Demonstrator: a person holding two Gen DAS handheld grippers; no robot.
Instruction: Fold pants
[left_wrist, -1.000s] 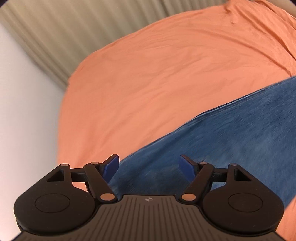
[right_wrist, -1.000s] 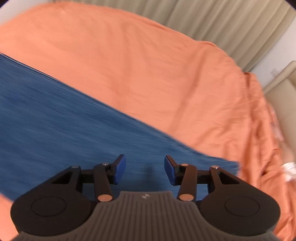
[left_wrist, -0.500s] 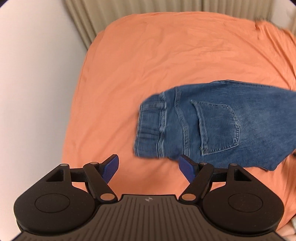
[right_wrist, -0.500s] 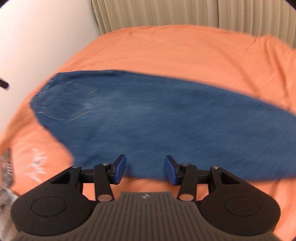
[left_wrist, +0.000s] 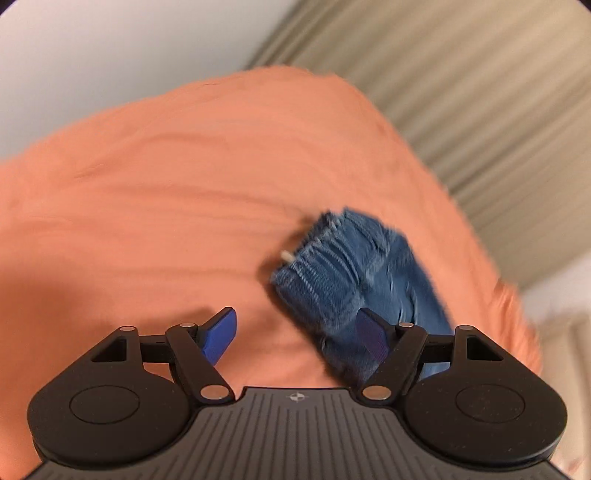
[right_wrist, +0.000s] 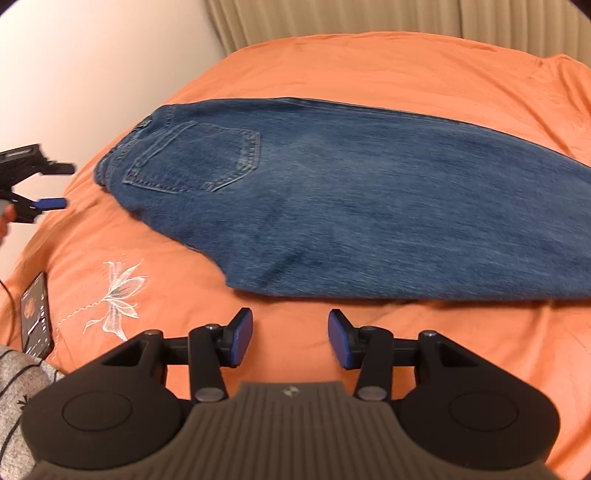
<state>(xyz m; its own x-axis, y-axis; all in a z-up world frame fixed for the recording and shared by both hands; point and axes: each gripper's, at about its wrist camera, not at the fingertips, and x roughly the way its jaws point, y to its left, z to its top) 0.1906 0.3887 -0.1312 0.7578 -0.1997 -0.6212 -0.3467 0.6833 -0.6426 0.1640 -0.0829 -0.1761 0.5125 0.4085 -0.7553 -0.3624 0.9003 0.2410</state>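
jeans lie flat on the bed, both grippers empty

left wrist view: the left gripper (left_wrist: 295, 332) hangs with its fingers (left_wrist: 221, 334) spread wide and nothing between them. the frame is blurred and tilted. the waistband end of the jeans (left_wrist: 354, 273) shows on the orange bed (left_wrist: 166, 184), toward the edge by the curtain (left_wrist: 480, 103). half a second ago this view showed the waist and back pocket squarely ahead; now the denim sits off to one side under the outer finger.

right wrist view: the right gripper (right_wrist: 290, 339) is also wide apart and empty, just short of the near edge of the jeans (right_wrist: 351, 206). they lie flat, folded leg on leg, back pocket (right_wrist: 195, 162) up, waist toward the bed's wall-side edge. the left gripper (right_wrist: 35, 184) hovers near that waist. a phone (right_wrist: 35, 314) rests at the bed's near corner. earlier this view was blurrier, with the gripper partly over the denim.

risk, as i judge it: a pinch that takes only the top layer would peel the legs apart and skew the fold; the soft bedding could get caught too.
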